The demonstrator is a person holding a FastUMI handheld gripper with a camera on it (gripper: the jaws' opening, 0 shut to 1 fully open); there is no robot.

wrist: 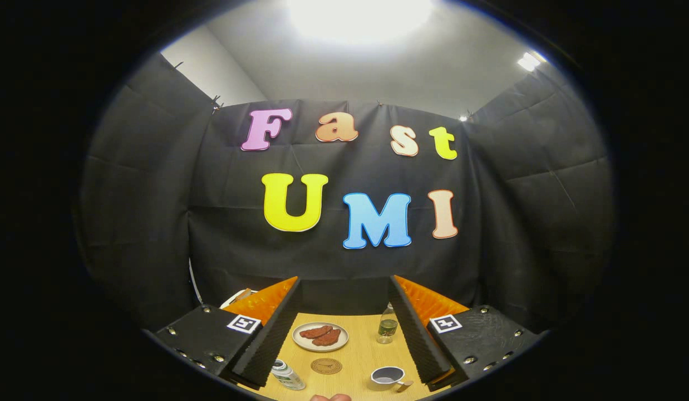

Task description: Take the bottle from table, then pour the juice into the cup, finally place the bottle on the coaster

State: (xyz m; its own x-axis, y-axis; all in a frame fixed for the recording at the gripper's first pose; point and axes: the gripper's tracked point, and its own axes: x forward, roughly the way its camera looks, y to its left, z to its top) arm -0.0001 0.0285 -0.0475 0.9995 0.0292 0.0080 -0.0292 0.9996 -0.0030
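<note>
Bottle [387, 324] stands upright on the worktop [355, 353], well ahead of your jaws [344, 328] and toward the right finger, which are spread wide apart, gripping nothing.

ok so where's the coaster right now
In the gripper view the coaster lies flat on the wooden table between the open claw's fingers, just nearer than the plate and beside the cup.
</note>
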